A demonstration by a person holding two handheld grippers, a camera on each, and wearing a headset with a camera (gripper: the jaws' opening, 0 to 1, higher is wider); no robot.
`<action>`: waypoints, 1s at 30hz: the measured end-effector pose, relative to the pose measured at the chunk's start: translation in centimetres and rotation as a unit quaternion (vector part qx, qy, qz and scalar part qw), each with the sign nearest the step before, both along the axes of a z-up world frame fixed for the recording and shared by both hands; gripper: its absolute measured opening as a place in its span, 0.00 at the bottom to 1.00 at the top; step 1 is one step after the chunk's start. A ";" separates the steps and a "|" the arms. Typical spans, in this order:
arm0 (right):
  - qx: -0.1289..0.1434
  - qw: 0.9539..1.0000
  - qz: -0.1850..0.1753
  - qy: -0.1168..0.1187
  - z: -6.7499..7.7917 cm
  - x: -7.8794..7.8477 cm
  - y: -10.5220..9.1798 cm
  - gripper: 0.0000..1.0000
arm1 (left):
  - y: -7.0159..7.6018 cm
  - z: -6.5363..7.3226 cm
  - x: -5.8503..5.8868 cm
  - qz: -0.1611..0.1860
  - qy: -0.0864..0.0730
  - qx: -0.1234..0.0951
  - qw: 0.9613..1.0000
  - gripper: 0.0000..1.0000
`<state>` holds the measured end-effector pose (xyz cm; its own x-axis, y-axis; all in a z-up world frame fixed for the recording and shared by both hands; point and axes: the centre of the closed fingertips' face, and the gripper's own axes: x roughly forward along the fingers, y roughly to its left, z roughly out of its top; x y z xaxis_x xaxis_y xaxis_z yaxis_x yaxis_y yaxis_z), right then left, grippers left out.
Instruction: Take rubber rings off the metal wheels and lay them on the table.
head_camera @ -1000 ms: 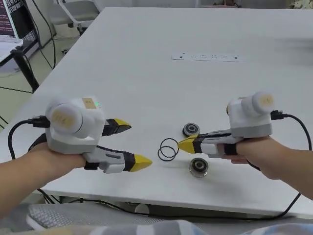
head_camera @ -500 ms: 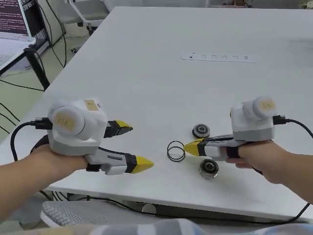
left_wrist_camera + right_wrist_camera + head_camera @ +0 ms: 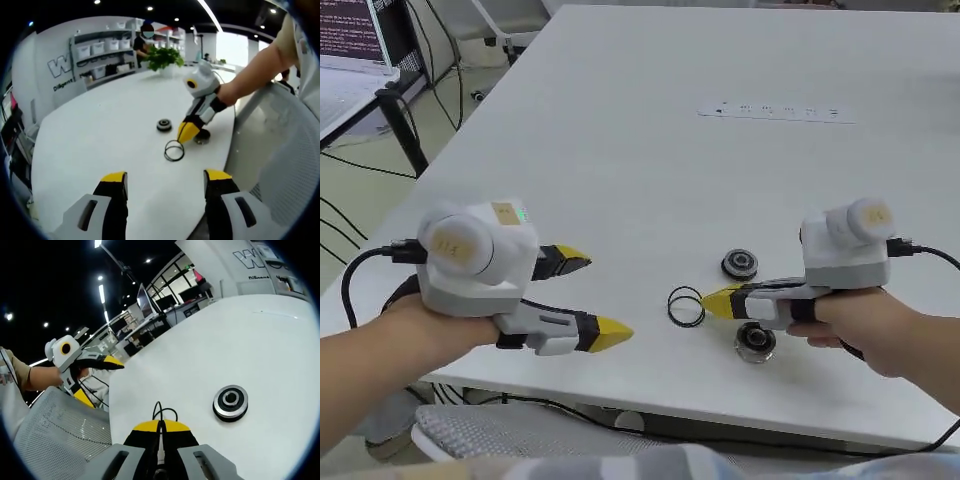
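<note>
Nothing on the table (image 3: 620,150) has budged since a moment ago: the rubber rings (image 3: 686,306) lie flat just left of two metal wheels (image 3: 739,264), the right gripper (image 3: 712,299) with its pressed-together tip at their edge, the left gripper (image 3: 603,295) spread wide, empty, well apart.

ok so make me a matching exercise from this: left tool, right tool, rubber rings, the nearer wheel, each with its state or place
Things:
1. left tool
2. right tool
3. rubber rings
4. nearer metal wheel

States or places:
A. lying flat as thin black loops
B. jaws shut, tip right beside the rings
C. jaws apart, nothing between them
D. partly covered by the right tool in the head view

Pairs: 1-C; 2-B; 3-A; 4-D
</note>
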<state>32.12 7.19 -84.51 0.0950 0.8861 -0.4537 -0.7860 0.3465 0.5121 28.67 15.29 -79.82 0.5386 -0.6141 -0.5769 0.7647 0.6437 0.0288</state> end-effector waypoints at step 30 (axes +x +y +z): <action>-0.040 0.998 -0.003 -0.041 -0.5 0.8 -0.9 0.11 | -0.6 -0.1 0.1 -0.003 0.003 0.009 1.000 0.61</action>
<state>32.92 6.34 -85.03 0.1402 0.8464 -0.5137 -0.8223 0.3885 0.4157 28.81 14.74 -79.88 0.5317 -0.6069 -0.5908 0.7682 0.6392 0.0348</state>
